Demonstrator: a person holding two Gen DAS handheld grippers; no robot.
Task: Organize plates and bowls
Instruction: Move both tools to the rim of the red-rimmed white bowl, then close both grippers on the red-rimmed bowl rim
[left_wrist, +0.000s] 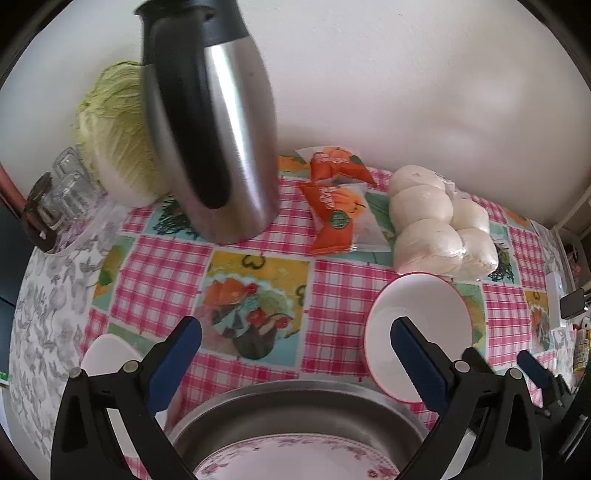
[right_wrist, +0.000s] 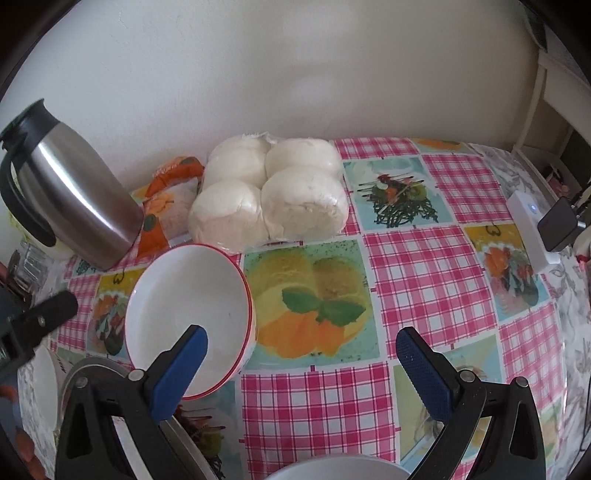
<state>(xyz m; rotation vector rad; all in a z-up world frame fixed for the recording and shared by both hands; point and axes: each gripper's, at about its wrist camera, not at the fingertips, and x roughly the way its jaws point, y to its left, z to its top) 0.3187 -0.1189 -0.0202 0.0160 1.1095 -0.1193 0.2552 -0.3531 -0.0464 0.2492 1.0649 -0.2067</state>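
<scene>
Right wrist view puts the red-rimmed bowl (right_wrist: 188, 317) just ahead and to the left of the right claw (right_wrist: 301, 363), whose blue-padded fingers stand spread wide with nothing between them; the left pad overlaps the bowl's near rim in the picture, though whether it touches I cannot tell. The bowl sits on the checked surface (right_wrist: 424, 273), its near edge by a metal pan (left_wrist: 295, 410) that holds a flowered plate (left_wrist: 295, 458). The left claw (left_wrist: 295, 347) hangs over that pan, likewise spread and empty, with the same bowl under its right finger.

The bowl looks like glazed ceramic or melamine (hard to say which): stiff, smooth, probably slippery, and liable to chip if it is ceramic. I would judge the rim the only sensible place to pinch, one pad inside and one outside the wall, since the body is too broad for the jaws. The pan looks heavier and would want a firm hold on its lip.

Beyond the bowl lie a bag of white buns (right_wrist: 269, 192), orange snack packets (left_wrist: 336, 199) and a steel thermos jug (left_wrist: 210, 122), with a cabbage (left_wrist: 114, 133) behind it. The packets carry printing and a round green seal, but none of it is legible.
</scene>
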